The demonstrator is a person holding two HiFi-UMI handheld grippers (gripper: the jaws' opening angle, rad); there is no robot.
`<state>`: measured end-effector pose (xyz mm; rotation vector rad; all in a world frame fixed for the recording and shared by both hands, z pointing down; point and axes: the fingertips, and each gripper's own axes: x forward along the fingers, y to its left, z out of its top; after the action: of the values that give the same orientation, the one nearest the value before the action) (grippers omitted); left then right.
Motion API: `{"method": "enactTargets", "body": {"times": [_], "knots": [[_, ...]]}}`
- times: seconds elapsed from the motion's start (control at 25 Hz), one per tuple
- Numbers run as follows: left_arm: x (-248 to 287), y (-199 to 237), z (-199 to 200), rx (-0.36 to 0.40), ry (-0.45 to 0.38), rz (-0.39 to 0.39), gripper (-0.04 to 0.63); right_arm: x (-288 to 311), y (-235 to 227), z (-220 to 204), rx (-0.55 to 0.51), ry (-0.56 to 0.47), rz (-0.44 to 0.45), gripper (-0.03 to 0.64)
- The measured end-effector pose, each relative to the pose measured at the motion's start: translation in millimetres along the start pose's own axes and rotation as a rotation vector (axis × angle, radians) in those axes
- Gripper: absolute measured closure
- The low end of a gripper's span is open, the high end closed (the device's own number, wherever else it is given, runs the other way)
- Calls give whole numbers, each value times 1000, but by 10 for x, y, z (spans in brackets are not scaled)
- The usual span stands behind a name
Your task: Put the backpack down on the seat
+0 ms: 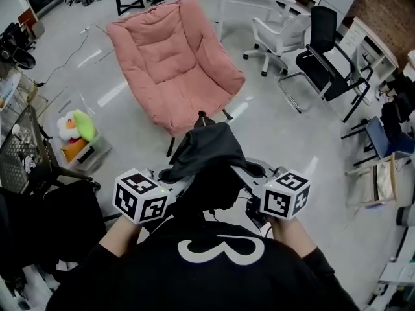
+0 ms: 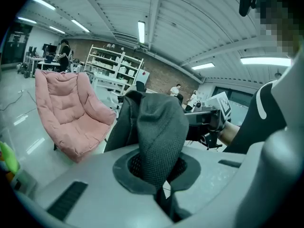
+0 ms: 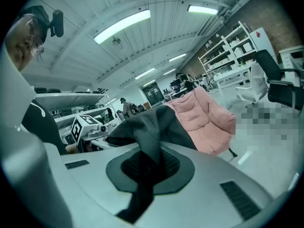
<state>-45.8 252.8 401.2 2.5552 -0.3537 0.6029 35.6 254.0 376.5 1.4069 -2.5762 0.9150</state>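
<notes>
Backpack [image 1: 206, 149] in left claw [image 2: 164, 201]; also right claw [image 3: 142, 194]

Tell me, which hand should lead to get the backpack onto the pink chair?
Left, but only slightly. The left gripper and right gripper are both shut on the backpack, so both carry it. The chair stands ahead, a bit toward the left, so the left probably leads.

a white figure [image 1: 220, 250] like a 3 on the person's black shirt [image 1: 214, 285]; nothing else legible.
</notes>
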Motion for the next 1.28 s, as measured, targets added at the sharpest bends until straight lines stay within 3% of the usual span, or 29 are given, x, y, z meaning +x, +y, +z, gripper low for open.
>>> {"method": "enactTargets", "body": {"times": [0.36,0.64,1.0,1.28], "knots": [[469,1512,678,-61,41,-24,583,1272,-916,652,88,54,-24,601],[679,2550,1181,-79,15,-38,583,2175,-1423,1191,63,79,-46,601],[798,3197,1760,-46,-33,-37,583,2700,-1733,1787,12,60,-80,601],[879,3603,2065,-48,-65,12,583,3078,-1961,2135,-37,75,-47,601]]}}
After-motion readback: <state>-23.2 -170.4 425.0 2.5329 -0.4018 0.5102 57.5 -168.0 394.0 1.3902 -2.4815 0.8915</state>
